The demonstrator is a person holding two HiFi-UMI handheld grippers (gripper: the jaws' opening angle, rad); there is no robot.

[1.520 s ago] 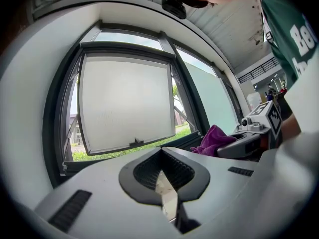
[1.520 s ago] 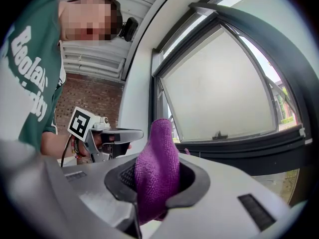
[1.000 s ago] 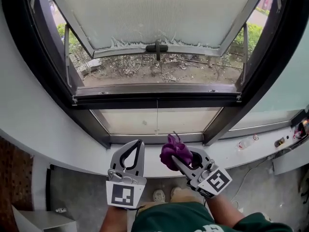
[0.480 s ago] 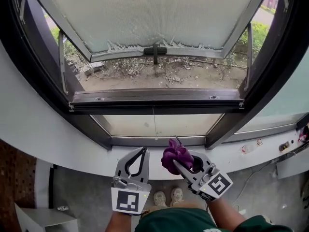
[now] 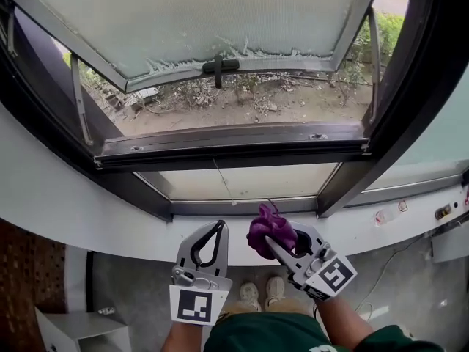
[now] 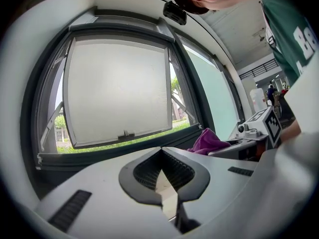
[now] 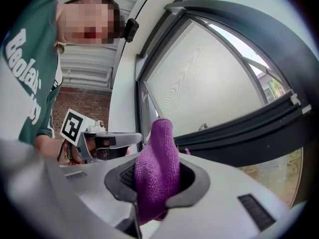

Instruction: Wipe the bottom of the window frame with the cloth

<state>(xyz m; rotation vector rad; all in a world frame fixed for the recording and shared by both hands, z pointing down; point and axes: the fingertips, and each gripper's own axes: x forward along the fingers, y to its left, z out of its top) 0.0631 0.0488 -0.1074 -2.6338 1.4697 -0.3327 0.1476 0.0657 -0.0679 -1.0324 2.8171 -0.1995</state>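
Observation:
A purple cloth [image 5: 268, 226] is bunched between the jaws of my right gripper [image 5: 270, 239], which is shut on it below the white sill. In the right gripper view the cloth [image 7: 157, 166] sticks up out of the gripper [image 7: 155, 158]. My left gripper [image 5: 218, 227] hangs beside it to the left, jaws together and empty; the left gripper view shows its tips [image 6: 161, 151] touching. The dark bottom rail of the window frame [image 5: 234, 138] runs across above both grippers, well apart from them. It also shows as a dark band [image 7: 244, 131] in the right gripper view.
The frosted sash [image 5: 190, 13] is swung outward, its handle [image 5: 220, 66] above the opening; dirt and twigs lie outside. A fixed lower pane [image 5: 234, 182] sits under the rail. The white sill [image 5: 110, 229] curves across; cables [image 5: 440, 213] lie at its right. A white box [image 5: 66, 332] stands low left.
Both grippers stay low in front of the sill, the right still holding the cloth. The head view has drifted, so the window now sits a little higher and tilted.

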